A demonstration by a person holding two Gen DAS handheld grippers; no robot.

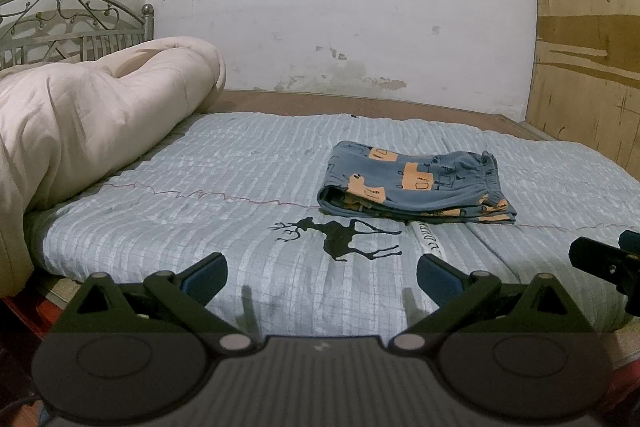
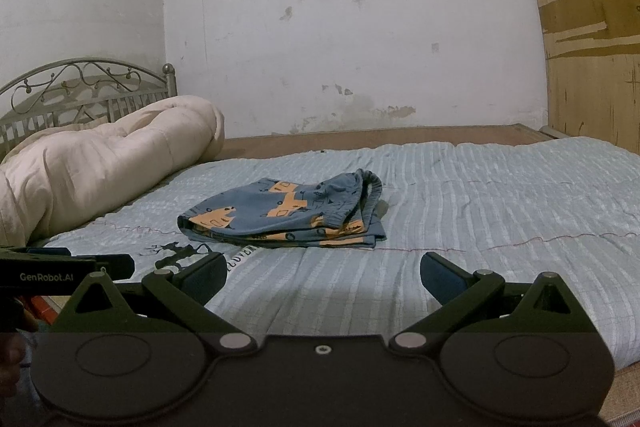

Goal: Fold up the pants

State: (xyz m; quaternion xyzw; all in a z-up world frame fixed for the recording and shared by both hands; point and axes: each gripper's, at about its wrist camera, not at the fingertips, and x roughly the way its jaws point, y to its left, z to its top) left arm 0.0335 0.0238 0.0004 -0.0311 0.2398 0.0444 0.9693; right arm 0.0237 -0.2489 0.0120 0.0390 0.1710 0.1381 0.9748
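Note:
The blue pants (image 1: 416, 185) with orange patches lie folded in a compact stack on the light blue bedspread (image 1: 224, 195), elastic waistband to the right. They also show in the right wrist view (image 2: 288, 215). My left gripper (image 1: 322, 277) is open and empty, held back near the bed's front edge, well short of the pants. My right gripper (image 2: 322, 277) is open and empty too, also near the front edge, with the pants ahead and to its left. The right gripper's tip shows at the right edge of the left wrist view (image 1: 608, 259).
A rolled cream duvet (image 1: 80, 123) lies on the left of the bed before a metal headboard (image 1: 76, 23). A white wall (image 1: 340, 7) stands behind and a wooden panel (image 1: 588, 67) on the right. A black deer print (image 1: 340, 235) marks the bedspread.

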